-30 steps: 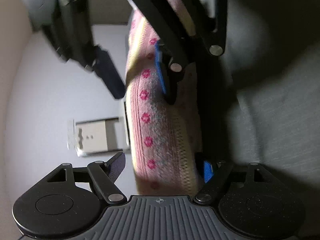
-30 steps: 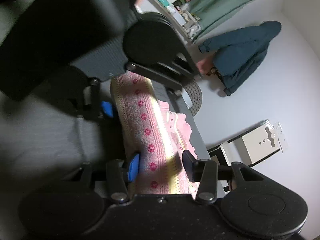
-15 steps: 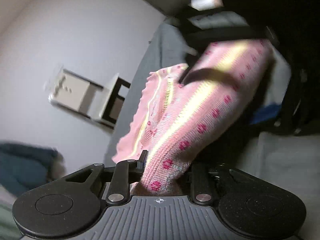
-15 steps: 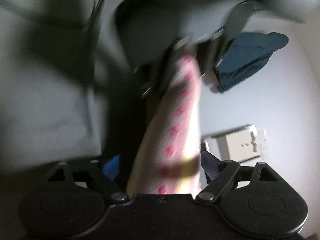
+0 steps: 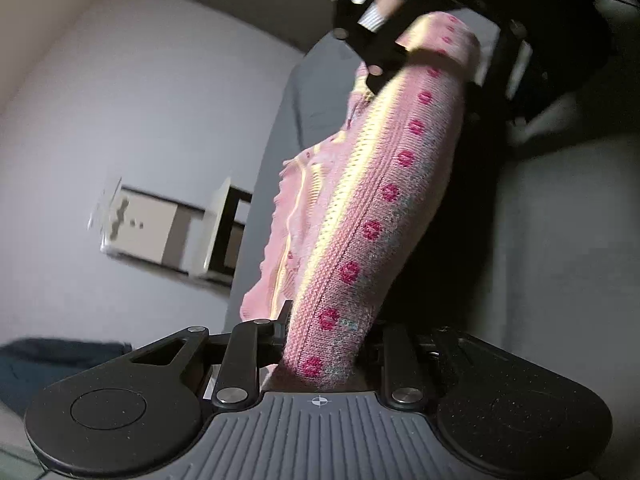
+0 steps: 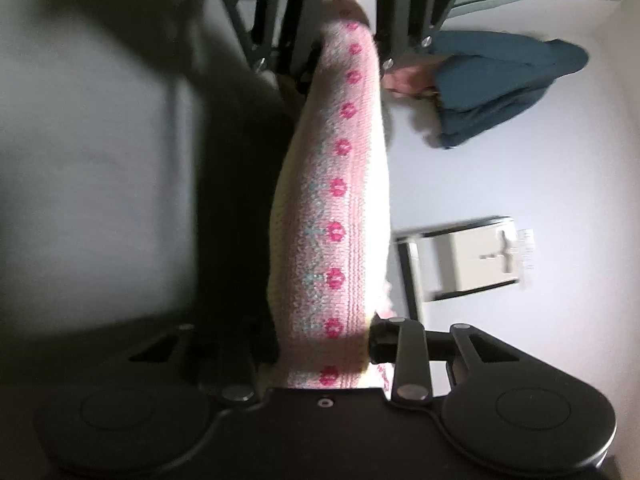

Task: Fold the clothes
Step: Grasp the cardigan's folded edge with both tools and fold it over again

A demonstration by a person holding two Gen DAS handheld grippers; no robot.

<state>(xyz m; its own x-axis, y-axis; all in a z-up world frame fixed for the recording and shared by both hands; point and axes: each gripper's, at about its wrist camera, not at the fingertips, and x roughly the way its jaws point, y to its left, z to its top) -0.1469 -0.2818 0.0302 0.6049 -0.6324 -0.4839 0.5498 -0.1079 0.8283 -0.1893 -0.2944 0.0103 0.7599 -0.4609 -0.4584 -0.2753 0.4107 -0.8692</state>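
Observation:
A pink knitted garment (image 5: 372,216) with magenta flower dots and a pale yellow stripe stretches taut between both grippers, lifted above a grey surface. My left gripper (image 5: 326,340) is shut on one end of its folded edge. The other end runs to the right gripper (image 5: 424,52), seen at the top of the left wrist view. In the right wrist view the same garment (image 6: 336,208) fills the middle; my right gripper (image 6: 324,344) is shut on it, and the left gripper (image 6: 344,36) pinches the far end. A frilled hem (image 5: 280,248) hangs loose at the side.
A grey cushioned surface (image 6: 88,184) lies under the garment. A dark teal jacket (image 6: 500,80) lies on the pale floor (image 6: 520,168). A small white box-like cabinet (image 6: 476,256) with a black frame stands beside the grey surface.
Both grippers closed onto the garment's ends and lifted it. The cloth now stretches tight between them, and both cameras have swung round.

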